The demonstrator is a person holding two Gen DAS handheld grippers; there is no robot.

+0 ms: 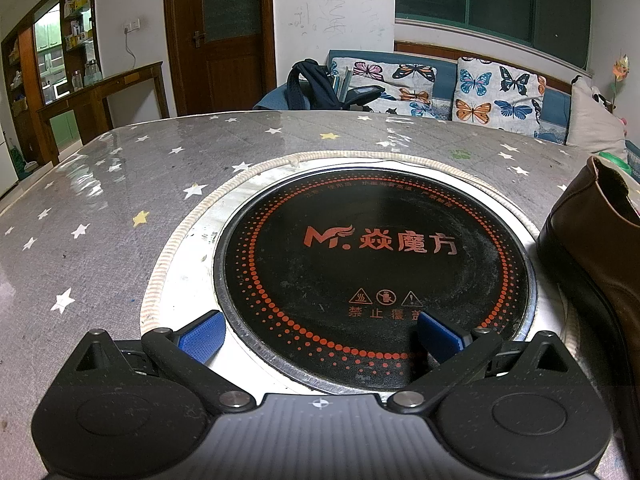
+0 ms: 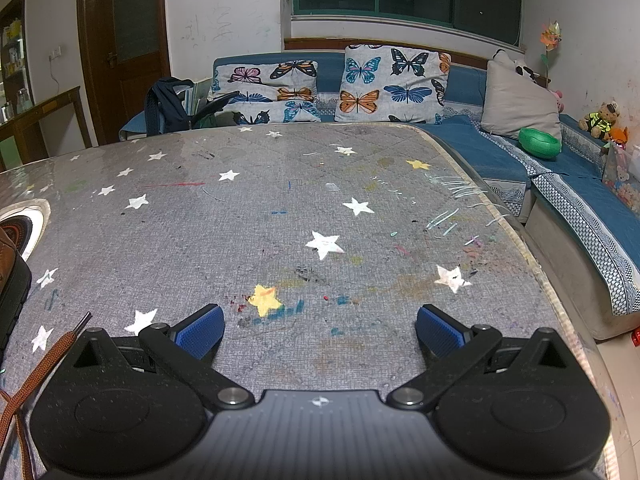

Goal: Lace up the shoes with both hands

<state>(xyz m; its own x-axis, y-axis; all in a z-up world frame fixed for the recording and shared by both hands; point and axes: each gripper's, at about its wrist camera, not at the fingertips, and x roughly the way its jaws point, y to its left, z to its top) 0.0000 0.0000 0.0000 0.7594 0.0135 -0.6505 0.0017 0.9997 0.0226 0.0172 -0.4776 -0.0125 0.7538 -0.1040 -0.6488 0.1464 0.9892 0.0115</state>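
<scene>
the left claw (image 1: 320, 334) is spread wide with nothing between its blue pads (image 1: 202, 334), hovering low over the near rim of a round black cooktop (image 1: 372, 264) set into the grey star-printed surface (image 1: 104, 208). the brown leather shoe (image 1: 592, 240) stands to the right of this claw, near it but apart, at the cooktop's right edge, its dark sole toward the claw. the right claw (image 2: 320, 330) is likewise spread wide and holds nothing, above a stained patch of the surface with a yellow star (image 2: 266, 300) just ahead of its left pad. a brown shoelace (image 2: 36, 376) lies to the left of the right claw, just beside its body, its dark tip pointing forward, and the shoe (image 2: 10, 276) sits farther left at the frame's edge.
</scene>
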